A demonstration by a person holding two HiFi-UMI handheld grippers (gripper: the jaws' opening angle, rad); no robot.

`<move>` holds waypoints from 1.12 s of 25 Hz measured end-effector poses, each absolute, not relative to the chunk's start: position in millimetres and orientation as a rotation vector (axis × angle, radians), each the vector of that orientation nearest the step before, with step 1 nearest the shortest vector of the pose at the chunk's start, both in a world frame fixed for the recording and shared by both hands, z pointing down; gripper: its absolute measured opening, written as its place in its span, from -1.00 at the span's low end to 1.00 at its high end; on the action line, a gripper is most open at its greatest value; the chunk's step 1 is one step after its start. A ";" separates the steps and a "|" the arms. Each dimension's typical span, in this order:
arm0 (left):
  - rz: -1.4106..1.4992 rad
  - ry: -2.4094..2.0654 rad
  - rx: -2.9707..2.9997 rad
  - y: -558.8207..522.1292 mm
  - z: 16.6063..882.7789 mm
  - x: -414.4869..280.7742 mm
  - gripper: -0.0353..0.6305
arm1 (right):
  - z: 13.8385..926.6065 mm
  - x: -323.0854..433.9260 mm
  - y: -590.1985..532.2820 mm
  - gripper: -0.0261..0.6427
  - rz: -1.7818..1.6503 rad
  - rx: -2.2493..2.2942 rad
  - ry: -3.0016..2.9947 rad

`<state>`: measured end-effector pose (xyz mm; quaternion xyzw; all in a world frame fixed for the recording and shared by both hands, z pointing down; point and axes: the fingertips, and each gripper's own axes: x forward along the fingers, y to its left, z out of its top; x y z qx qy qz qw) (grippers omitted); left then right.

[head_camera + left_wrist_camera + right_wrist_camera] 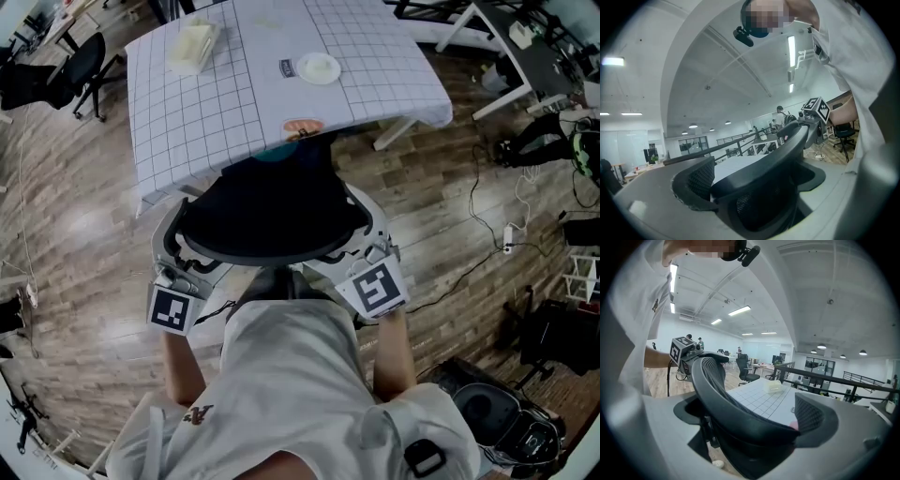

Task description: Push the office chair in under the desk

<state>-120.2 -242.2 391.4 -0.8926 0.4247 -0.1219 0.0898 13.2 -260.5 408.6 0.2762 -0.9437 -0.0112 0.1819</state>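
With the left claw (178, 246) and right claw (377, 239) each clamped on a side rim of the office chair's (272, 220) backrest, which stands just before the desk's (234, 103) near edge, both should probably push evenly, straight ahead, so it rolls under without swivelling.

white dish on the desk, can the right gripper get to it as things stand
Probably not. The right gripper is clamped on the backrest of the office chair, which stands between it and the desk. The white dish lies well in from the near edge.
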 end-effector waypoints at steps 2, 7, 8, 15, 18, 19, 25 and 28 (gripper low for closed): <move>-0.361 1.265 -2.658 -246.5 391.0 -120.7 0.56 | 408.6 12.9 -264.7 0.80 -0.027 0.785 -2.658; -0.344 1.246 -2.653 -257.7 388.5 -122.6 0.56 | 408.8 9.6 -275.2 0.80 -0.032 0.794 -2.653; -0.345 1.244 -2.653 -260.3 388.6 -123.2 0.56 | 408.8 9.0 -277.5 0.80 -0.032 0.797 -2.653; -0.352 1.242 -2.659 -278.5 389.9 -126.3 0.56 | 410.2 5.8 -295.1 0.80 -0.036 0.803 -2.644; -0.360 1.246 -2.669 -284.9 390.9 -127.8 0.56 | 409.9 4.8 -301.8 0.80 -0.040 0.799 -2.637; -0.363 1.243 -2.671 -287.0 391.1 -128.2 0.56 | 409.8 4.5 -304.0 0.80 -0.041 0.799 -2.636; -0.349 1.226 -2.683 -300.3 389.0 -131.6 0.56 | 408.4 0.7 -316.5 0.80 -0.033 0.820 -2.643; -0.345 1.223 -2.687 -303.6 389.3 -132.3 0.56 | 409.9 0.4 -319.4 0.80 -0.029 0.822 -2.637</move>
